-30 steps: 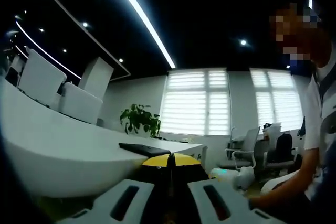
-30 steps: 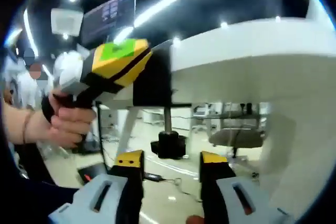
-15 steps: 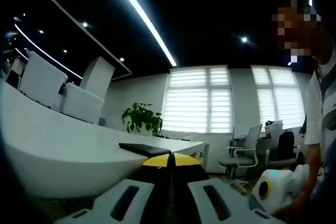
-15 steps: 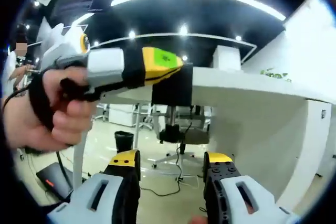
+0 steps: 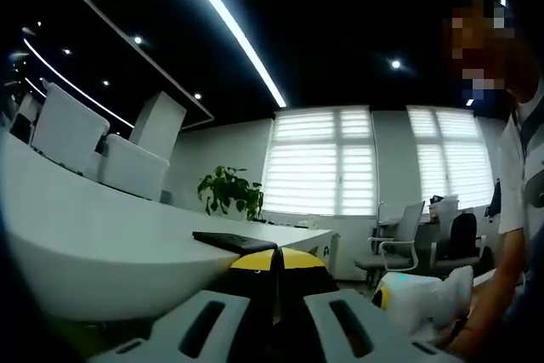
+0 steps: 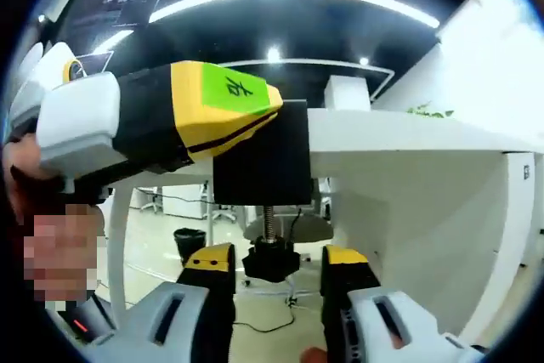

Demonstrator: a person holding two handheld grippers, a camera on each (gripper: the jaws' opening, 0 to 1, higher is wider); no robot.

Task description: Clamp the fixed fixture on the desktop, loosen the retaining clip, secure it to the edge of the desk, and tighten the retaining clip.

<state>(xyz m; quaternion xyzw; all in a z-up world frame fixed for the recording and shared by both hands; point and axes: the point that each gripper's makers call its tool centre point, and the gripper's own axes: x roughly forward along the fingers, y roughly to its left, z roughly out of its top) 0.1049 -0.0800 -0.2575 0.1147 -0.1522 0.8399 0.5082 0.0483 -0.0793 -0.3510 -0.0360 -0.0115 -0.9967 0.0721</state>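
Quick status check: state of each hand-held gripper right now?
Left hand-held gripper: shut on the black clamp at the desk edge.
Right hand-held gripper: open, either side of the clamp knob.

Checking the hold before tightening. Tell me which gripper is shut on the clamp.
The left gripper, yellow-tipped with a green label, grips the black clamp; the right gripper waits open around its knob.

A leafy potted plant [image 5: 228, 193] stood before a white wall, beside two tall windows with closed blinds [image 5: 316, 164]. White office chairs [image 5: 393, 242] sat near the windows, and a long ceiling light strip [image 5: 228, 27] ran overhead.
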